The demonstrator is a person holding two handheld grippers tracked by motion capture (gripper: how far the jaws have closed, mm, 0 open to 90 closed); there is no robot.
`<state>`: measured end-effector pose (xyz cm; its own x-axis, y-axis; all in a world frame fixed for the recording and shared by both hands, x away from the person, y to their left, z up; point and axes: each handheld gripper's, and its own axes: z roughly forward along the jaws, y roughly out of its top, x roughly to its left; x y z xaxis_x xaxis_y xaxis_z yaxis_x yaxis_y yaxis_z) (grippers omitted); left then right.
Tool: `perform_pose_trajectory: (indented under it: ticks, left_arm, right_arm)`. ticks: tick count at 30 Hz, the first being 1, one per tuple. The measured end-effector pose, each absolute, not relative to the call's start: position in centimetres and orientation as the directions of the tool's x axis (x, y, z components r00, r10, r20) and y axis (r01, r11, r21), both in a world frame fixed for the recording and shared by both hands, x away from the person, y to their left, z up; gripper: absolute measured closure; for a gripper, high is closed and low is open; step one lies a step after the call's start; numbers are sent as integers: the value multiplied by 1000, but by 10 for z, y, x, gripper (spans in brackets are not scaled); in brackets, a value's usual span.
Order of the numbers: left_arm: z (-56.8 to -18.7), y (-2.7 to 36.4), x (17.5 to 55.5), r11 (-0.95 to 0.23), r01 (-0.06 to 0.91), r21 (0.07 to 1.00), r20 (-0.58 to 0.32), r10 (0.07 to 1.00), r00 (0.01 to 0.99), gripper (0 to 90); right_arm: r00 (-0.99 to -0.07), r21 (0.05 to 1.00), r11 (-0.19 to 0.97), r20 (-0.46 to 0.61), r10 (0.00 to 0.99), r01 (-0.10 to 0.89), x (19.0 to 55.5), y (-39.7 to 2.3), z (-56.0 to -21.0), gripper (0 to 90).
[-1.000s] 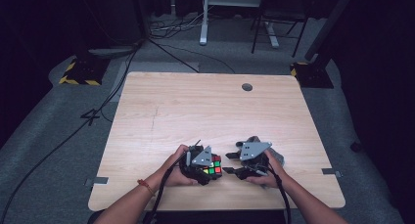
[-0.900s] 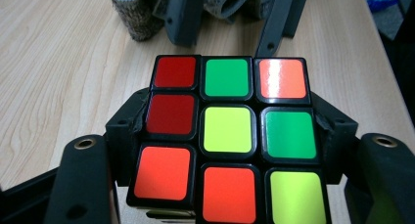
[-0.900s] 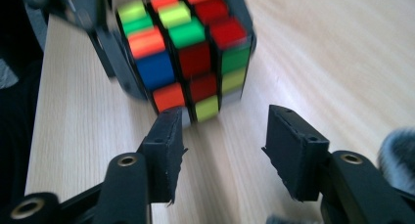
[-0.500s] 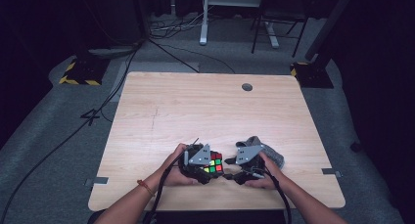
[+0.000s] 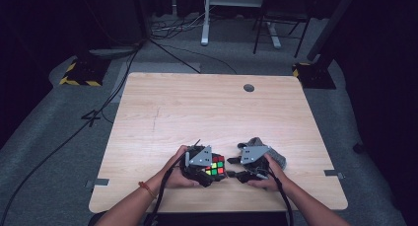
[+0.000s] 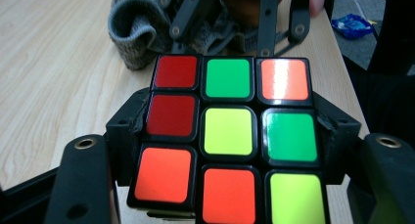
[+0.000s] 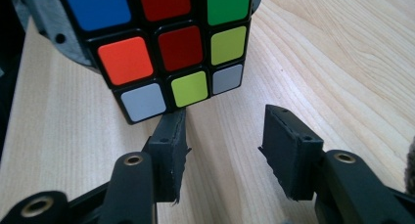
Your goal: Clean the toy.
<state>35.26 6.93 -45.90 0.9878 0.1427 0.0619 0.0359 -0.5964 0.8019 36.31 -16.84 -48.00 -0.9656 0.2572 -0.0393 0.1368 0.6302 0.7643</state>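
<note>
A scrambled Rubik's cube (image 5: pixel 216 164) sits near the table's front edge with my left gripper (image 5: pixel 211 170) shut on it. In the left gripper view the black pads (image 6: pixel 128 121) press on both sides of the cube (image 6: pixel 230 136), whose face shows red, green, orange and yellow tiles. My right gripper (image 5: pixel 231 168) faces the cube from the right. Its jaws have just been closing with nothing between them. In the right gripper view it (image 7: pixel 225 131) stands open over bare wood, one fingertip (image 7: pixel 171 131) just under the cube (image 7: pixel 166 43). The same gripper (image 6: pixel 227 18) shows beyond the cube in the left gripper view.
A grey knitted cloth (image 5: pixel 278 158) lies by the right hand, also seen behind the cube as the cloth (image 6: pixel 137 33). The wooden table (image 5: pixel 197 112) has a round cable hole (image 5: pixel 249 88) at the back. A blue packet (image 6: pixel 353 26) lies on the floor. Cables and stands sit beyond the table.
The right gripper has shifted slightly beside the cube and its jaws look narrower. The left gripper and the cube have kept still.
</note>
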Motion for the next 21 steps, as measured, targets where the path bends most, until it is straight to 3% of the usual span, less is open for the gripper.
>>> perform_pose_trajectory:
  ticks: [21]
  left_arm:
    - [-468, 72, 356, -642, 46, 765, 54, 134, 990, 315]
  right_arm:
    - [-972, 817, 561, -2, 236, 134, 360, -172, -475, 519]
